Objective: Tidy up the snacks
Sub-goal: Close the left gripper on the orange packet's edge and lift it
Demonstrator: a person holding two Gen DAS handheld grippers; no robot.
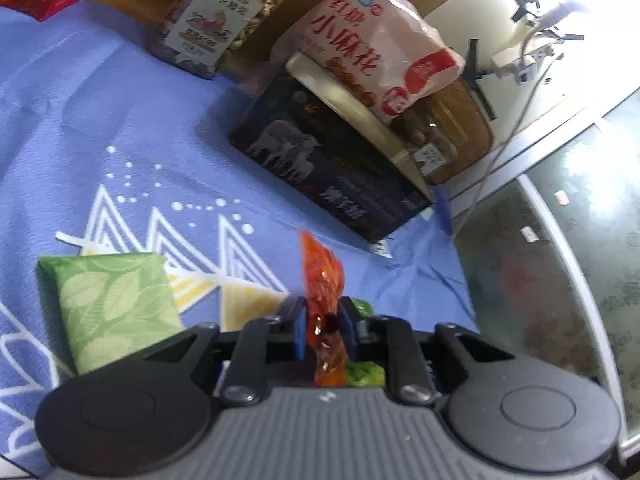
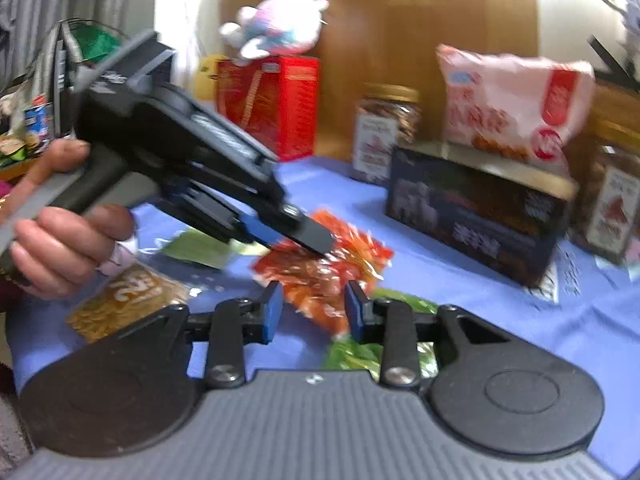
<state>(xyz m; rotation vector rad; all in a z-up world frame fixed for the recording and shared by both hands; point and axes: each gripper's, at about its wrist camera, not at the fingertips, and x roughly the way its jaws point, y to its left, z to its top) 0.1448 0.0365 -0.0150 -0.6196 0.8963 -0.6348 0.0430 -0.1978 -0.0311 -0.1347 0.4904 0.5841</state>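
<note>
Orange snack packet (image 1: pixel 323 280) pinched inside left claw (image 1: pixel 324 330)

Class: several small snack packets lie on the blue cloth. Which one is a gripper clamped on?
The orange-red packet: the left gripper has it pinched between its blue pads. The green packet and yellow packet lie loose on the cloth.

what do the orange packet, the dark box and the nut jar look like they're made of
Orange packet: thin glossy plastic film, crinkled with bright glints, pinched in the left gripper.
Dark box: probably printed cardboard, with flat faces, sharp edges and a mostly matte finish.
Nut jar: clear plastic or glass, hard to tell which; the nuts show through and it carries a paper-like label.
</note>
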